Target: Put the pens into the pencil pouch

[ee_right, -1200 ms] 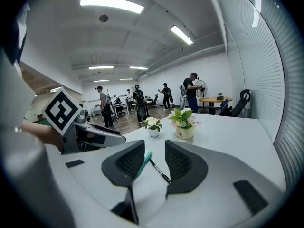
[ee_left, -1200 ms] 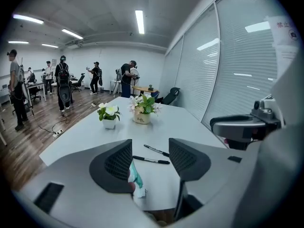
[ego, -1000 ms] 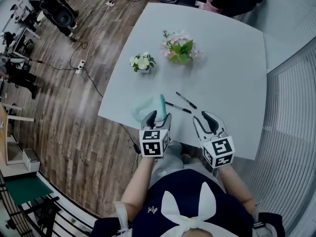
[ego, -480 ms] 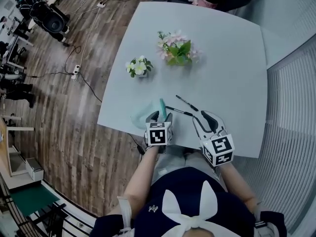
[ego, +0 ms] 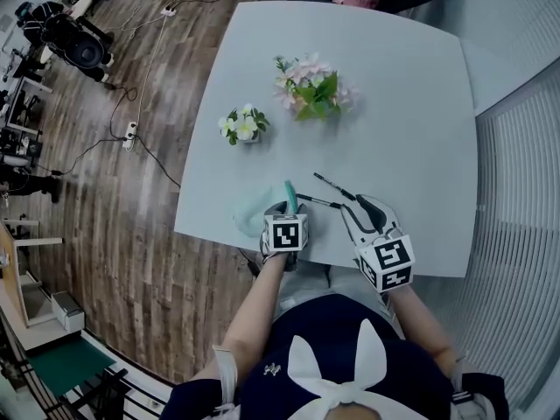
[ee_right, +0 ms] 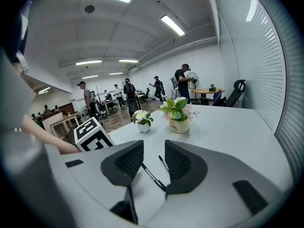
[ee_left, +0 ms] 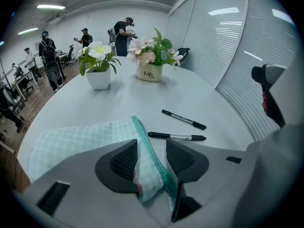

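A mint-green checked pencil pouch [ego: 252, 210] lies near the white table's front edge, its zipper edge [ee_left: 142, 137] pointing away from me. My left gripper [ego: 285, 208] is lowered over the pouch's near end. Its jaws are closing with the pouch [ee_left: 85, 139] between them, and a gap still shows beside the right pad. Two black pens [ego: 317, 201] [ego: 334, 185] lie just right of the pouch. In the left gripper view the nearer pen [ee_left: 176, 137] and farther pen [ee_left: 184, 119] lie ahead. My right gripper [ego: 363, 208] hovers short of the pens [ee_right: 153, 176], jaws opening, nothing between them.
A small pot of white flowers [ego: 238, 126] and a larger pot of pink flowers [ego: 311, 86] stand farther back on the table [ego: 411, 129]. Wooden floor with cables and equipment lies to the left. Several people stand far off in the room.
My left gripper has come down and forward onto the pouch's near end. The right gripper has edged slightly toward the pens.
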